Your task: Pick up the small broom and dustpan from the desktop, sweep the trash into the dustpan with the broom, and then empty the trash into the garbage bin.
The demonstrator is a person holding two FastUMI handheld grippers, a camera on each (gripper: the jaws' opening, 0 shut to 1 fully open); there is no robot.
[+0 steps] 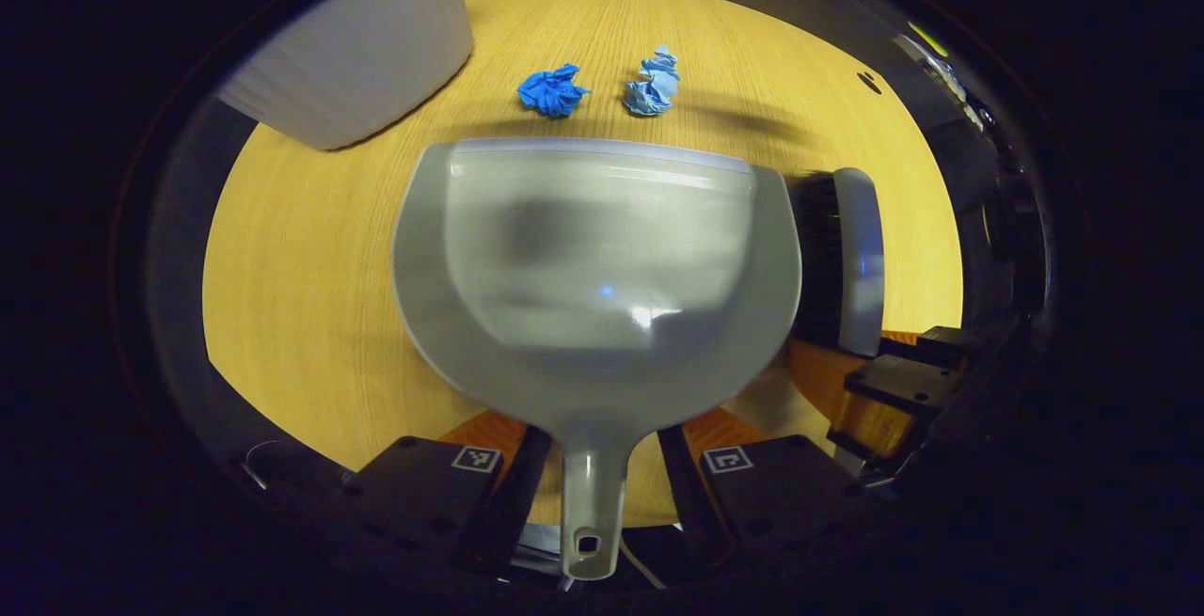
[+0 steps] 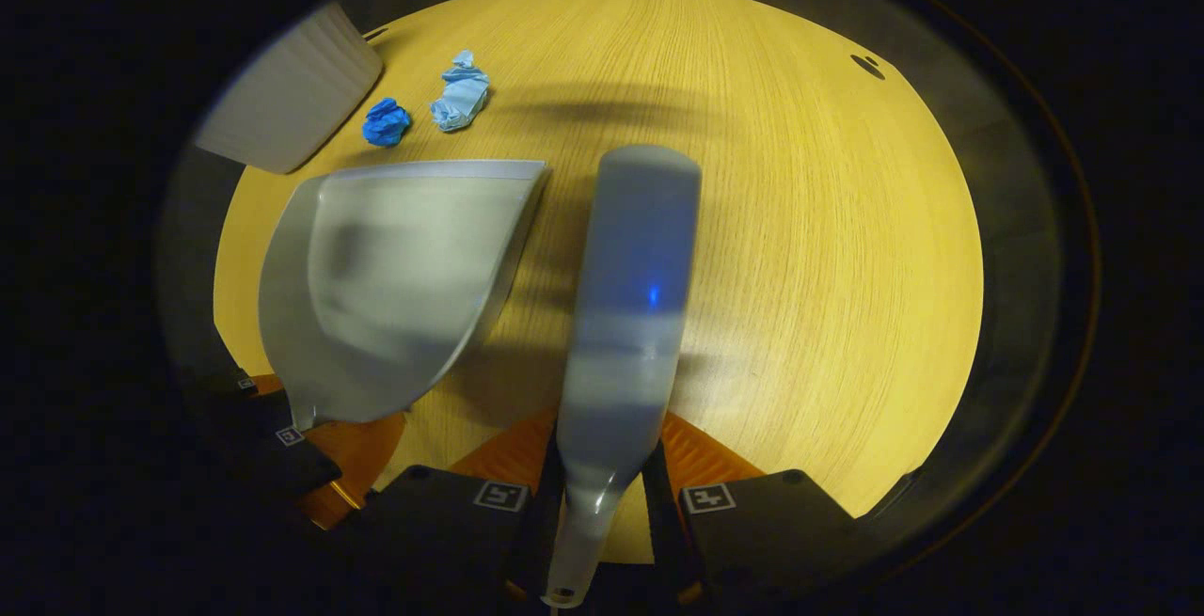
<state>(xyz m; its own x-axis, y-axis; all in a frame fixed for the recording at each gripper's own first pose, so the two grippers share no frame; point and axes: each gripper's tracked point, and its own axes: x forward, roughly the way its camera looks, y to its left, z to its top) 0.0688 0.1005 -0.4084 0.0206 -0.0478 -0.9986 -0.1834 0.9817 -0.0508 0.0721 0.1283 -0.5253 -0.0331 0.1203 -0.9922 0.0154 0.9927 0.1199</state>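
Grey plastic dustpan (image 1: 602, 259): on the desktop, mouth facing the trash, its thin handle between the left gripper (image 1: 593, 484) fingers.
Left jaws: narrow, flanking the handle; contact on both sides cannot be told.
Grey plastic hand broom (image 2: 625, 315): just beside the dustpan on its right, black bristles turned toward the pan, handle running back into the right gripper (image 2: 602, 503).
Right jaws: close-set about the broom handle; a firm clamp cannot be confirmed.
Trash: dark blue crumpled wad (image 1: 552, 91) and pale blue crumpled wad (image 1: 654, 85), near each other, just beyond the pan's lip.
Handling, judged: both tools light, rigid, smooth, so liable to twist in a loose grip; take each at mid-handle. Wads soft and light, likely to roll.
Surroundings: yellow wood-grain desktop (image 2: 800, 221); white ribbed garbage bin (image 1: 357, 52) beyond the wads.
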